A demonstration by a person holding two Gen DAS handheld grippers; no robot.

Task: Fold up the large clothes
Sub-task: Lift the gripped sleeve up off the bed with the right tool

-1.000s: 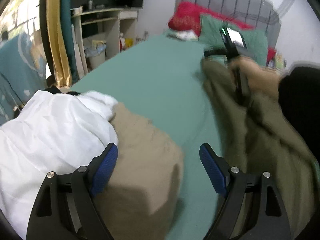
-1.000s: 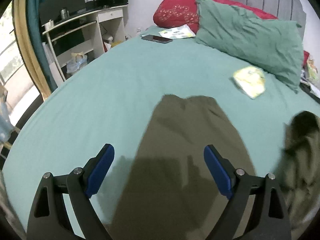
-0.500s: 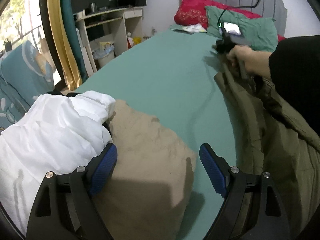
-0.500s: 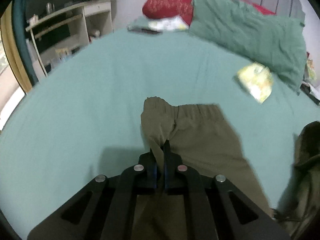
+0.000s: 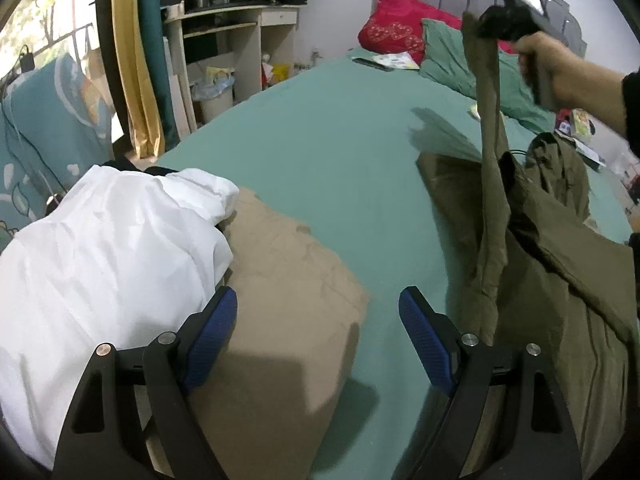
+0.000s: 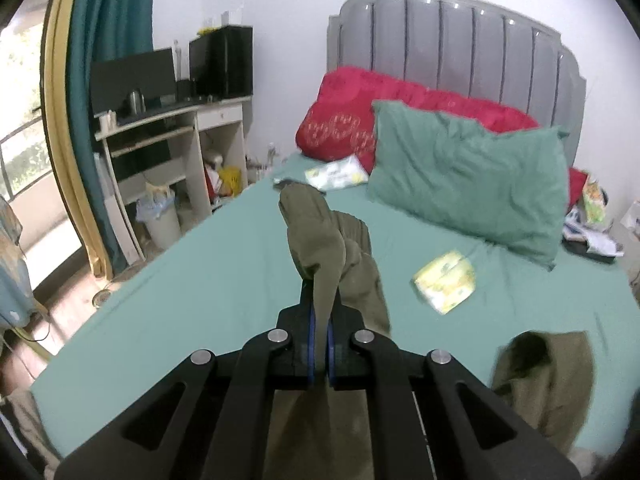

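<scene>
- Lifting one end of the olive-green cotton trousers [image 6: 320, 236] off the teal bedsheet [image 5: 320, 152], the right gripper [image 6: 320, 344] has its blue pads pinched tight on a fold of the cloth, which stands up in a peak past the fingertips.
- From the left wrist view, the right hand [image 5: 560, 68] holds that gripper high near the grey padded headboard [image 6: 460, 48], and the trousers hang from it in a long strip down to a rumpled heap on the bed's right side.
- The left gripper [image 5: 318, 336] waits with its jaws wide and nothing between them, above a tan folded cloth [image 5: 280, 300] that lies beside a white crumpled garment [image 5: 100, 248].
- To do this step well, I would judge the lift needs to go high enough for the whole length to hang free, so the twists drop out.
- The idle left gripper would best take the matching corner of the waistband or hem, so the cloth spreads flat between two points.
- A single pinch lets the fabric swing and rope up; a slow, steady carry should help.
- A yellow-and-white packet [image 6: 446, 282] lies on the sheet near the green pillow [image 6: 468, 184]; the garment is better laid down clear of it.
</scene>
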